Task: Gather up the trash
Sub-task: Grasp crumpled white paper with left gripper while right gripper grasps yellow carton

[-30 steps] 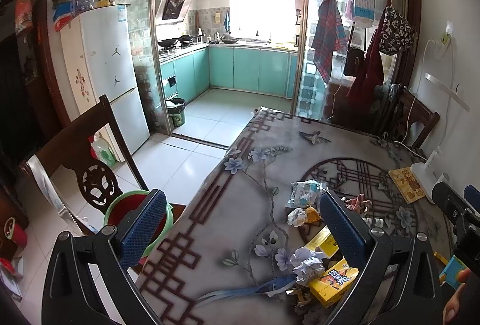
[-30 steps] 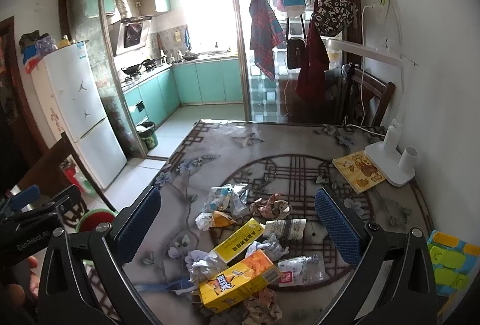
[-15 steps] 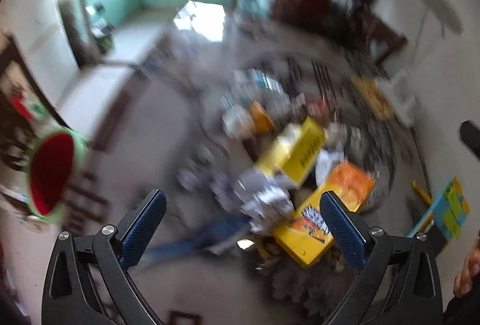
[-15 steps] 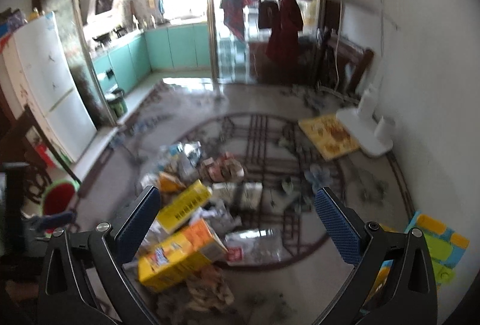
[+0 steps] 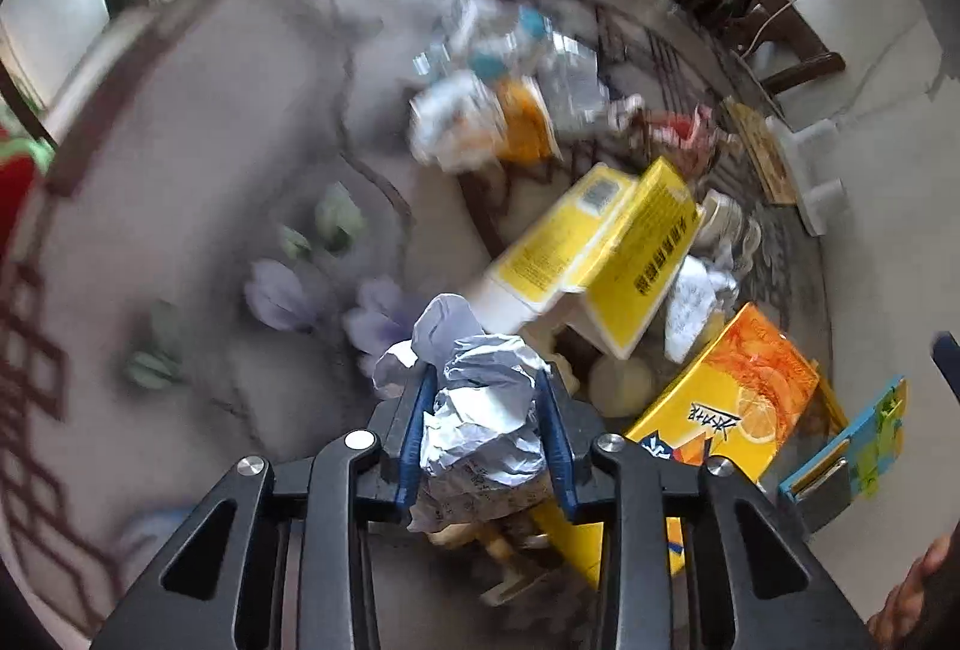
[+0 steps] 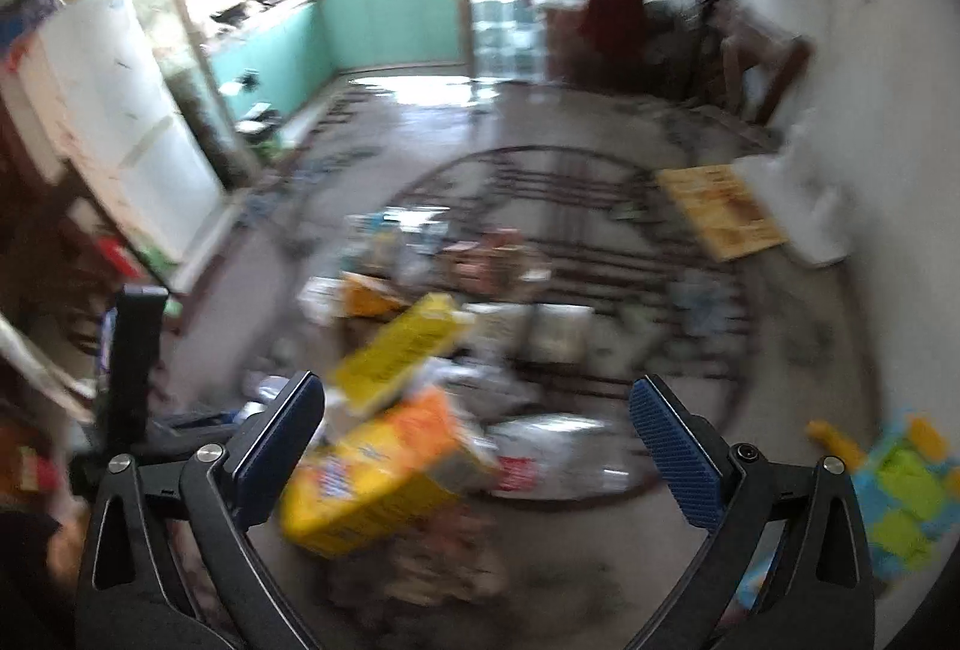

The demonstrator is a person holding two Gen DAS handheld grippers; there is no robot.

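My left gripper (image 5: 485,380) is shut on a crumpled white paper ball (image 5: 480,404) at the near edge of a trash pile on the patterned table (image 5: 180,206). Beside it lie a yellow box (image 5: 600,242), an orange juice carton (image 5: 738,398) and crumpled wrappers (image 5: 480,122). My right gripper (image 6: 477,410) is open and empty, hovering over the same pile; the orange carton (image 6: 372,476) and yellow box (image 6: 402,344) show between its fingers, blurred.
A colourful block toy (image 6: 900,494) lies at the table's right edge by the wall. A white lamp base (image 6: 810,206) and a yellow booklet (image 6: 720,212) sit at the far right. A red and green bin (image 5: 15,170) stands left of the table.
My left gripper dropped down onto the pile and closed on the crumpled paper ball. My right gripper moved lower and closer to the trash, still open.
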